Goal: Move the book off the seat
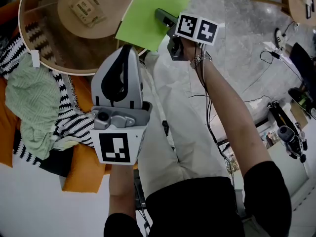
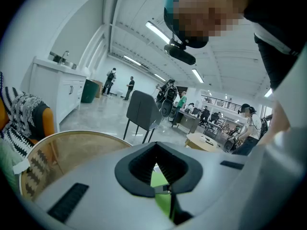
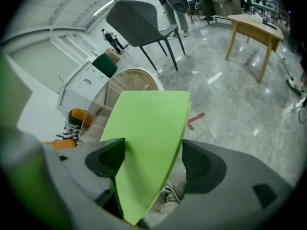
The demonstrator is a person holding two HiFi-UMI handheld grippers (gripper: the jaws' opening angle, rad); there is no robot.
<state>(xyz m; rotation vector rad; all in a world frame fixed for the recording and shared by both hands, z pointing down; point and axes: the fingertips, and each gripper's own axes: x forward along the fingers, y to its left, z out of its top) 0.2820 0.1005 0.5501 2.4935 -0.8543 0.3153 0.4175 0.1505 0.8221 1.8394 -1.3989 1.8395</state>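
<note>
The book (image 1: 148, 14) is thin and bright green. It hangs tilted over the right rim of a round glass table (image 1: 29, 48); I cannot tell whether it rests on that rim. In the right gripper view the book (image 3: 148, 143) stands between the jaws of my right gripper (image 3: 153, 159). The left pad touches it and a gap shows at the right pad, so this gripper (image 1: 165, 19) is open. My left gripper (image 1: 126, 48) is lower, near my body, with its fingers together on nothing. The orange seat (image 1: 84, 172) lies at left.
A black-and-white striped blanket (image 1: 69, 117) and a pale green cloth (image 1: 29, 107) lie on the seat. A small box (image 1: 86, 9) shows under the glass top. A grey chair (image 3: 144, 20) and a wooden table (image 3: 254, 28) stand on the marble floor. Cables (image 1: 266, 53) run at right.
</note>
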